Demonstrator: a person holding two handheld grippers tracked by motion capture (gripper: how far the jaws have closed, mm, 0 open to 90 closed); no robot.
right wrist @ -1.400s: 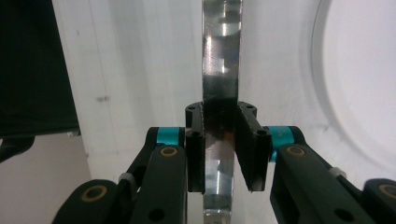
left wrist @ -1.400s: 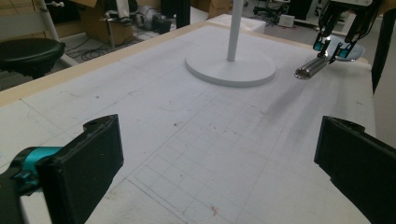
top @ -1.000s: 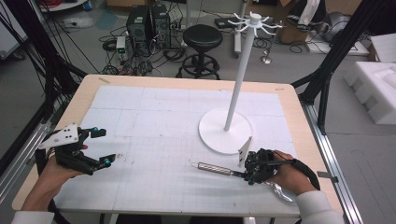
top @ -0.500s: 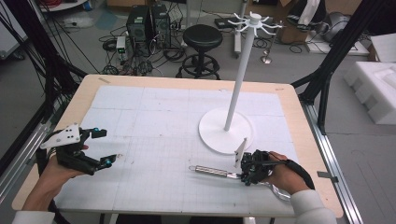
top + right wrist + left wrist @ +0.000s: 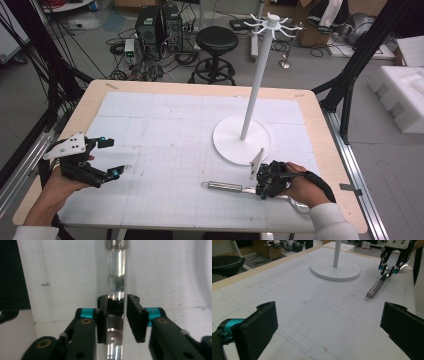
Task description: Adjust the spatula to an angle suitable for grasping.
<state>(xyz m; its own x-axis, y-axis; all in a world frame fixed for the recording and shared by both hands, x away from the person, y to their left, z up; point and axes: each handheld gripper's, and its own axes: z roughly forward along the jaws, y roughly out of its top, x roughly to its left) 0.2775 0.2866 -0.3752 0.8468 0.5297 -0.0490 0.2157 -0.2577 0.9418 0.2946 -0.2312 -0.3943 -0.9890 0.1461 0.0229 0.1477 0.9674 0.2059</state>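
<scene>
A metal utensil with a long steel handle (image 5: 225,186) lies on the white mat, its hanging loop pointing left. My right gripper (image 5: 260,189) points down over the handle near its bowl end. In the right gripper view the handle (image 5: 116,277) runs between the pads with a thin gap at the right pad. These jaws have just been opening, and the right gripper (image 5: 116,317) is open around the handle. My left gripper (image 5: 112,157) is held at the table's left side, open wide with nothing between its jaws. The left gripper view shows the utensil (image 5: 375,287) and the right gripper (image 5: 389,268) far off.
A white stand with a round base (image 5: 242,140) and a tall pole topped by hooks (image 5: 272,22) rises just behind the right hand. The table's wooden rim (image 5: 200,87) frames the mat. A black stool (image 5: 216,42) and cables lie beyond the far edge.
The right hand and the utensil have shifted slightly to the left. The right jaws have eased off the handle. The left hand has not moved.
</scene>
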